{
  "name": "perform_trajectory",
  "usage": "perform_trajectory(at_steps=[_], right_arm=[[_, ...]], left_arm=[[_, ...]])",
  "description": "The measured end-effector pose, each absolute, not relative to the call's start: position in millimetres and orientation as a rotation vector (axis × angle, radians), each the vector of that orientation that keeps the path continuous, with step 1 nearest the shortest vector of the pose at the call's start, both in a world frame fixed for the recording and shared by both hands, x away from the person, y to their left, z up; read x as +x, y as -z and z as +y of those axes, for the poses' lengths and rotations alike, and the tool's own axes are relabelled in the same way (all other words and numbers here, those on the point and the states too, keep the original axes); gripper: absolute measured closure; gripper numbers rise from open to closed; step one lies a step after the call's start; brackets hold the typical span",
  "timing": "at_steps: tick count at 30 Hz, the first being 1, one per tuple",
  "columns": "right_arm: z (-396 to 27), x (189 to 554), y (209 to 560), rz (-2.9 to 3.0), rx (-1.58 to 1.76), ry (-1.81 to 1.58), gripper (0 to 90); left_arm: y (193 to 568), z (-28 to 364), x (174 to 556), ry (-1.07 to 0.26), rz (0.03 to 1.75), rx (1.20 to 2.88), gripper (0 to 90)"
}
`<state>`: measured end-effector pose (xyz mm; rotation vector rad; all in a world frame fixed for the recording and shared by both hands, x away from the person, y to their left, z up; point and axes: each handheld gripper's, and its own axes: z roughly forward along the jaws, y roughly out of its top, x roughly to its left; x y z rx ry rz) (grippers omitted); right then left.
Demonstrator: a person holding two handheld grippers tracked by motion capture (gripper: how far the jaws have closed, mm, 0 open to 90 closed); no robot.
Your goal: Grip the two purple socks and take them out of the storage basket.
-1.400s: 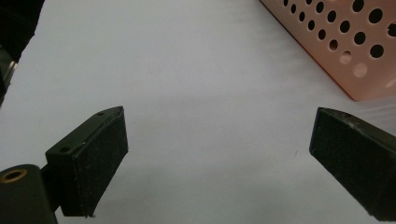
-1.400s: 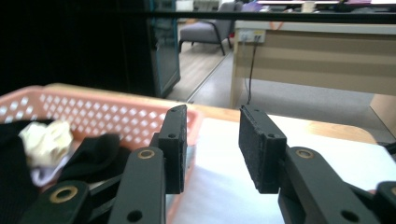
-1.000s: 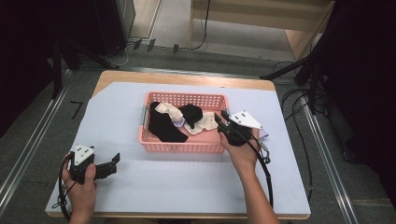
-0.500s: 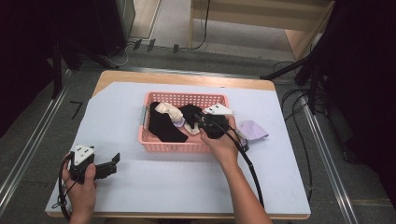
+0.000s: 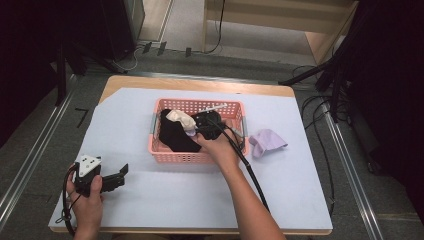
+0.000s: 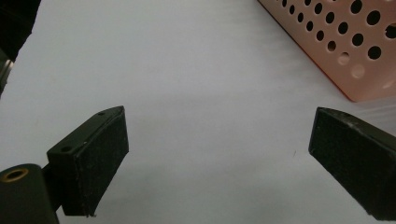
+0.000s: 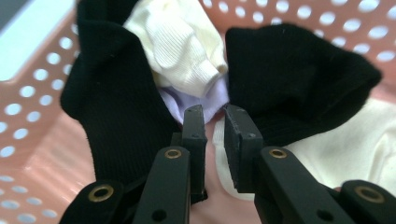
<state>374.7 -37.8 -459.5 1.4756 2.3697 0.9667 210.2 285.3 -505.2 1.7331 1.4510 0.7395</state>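
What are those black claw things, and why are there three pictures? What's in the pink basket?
The claws are grippers, tools with two black jaws that a person squeezes by hand. There is no robot here. One picture comes from a camera high above the table. The other two come from small cameras riding on each gripper, looking along its jaws.

The left gripper rests near the table's front edge, jaws wide open, holding nothing. The right gripper reaches into the pink basket. Its jaws are nearly closed, with a narrow gap, right at a lilac sock; I cannot tell if it is pinched yet.

The basket holds black socks and cream socks in a pile. Another lilac sock lies on the white sheet beside the basket.
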Motion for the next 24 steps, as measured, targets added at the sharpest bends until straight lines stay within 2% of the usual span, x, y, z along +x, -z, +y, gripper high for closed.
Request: perform_trajectory(at_steps=[17, 24], right_arm=[[-33, 413, 457, 2.348, 1.77, -0.908, 69.7], [-30, 421, 468, 2.383, 1.847, -0.945, 73.3]], left_arm=[[505, 286, 211, -0.73, 1.454, 1.728, 5.9], [505, 286, 211, -0.725, 1.453, 1.732, 5.9]])
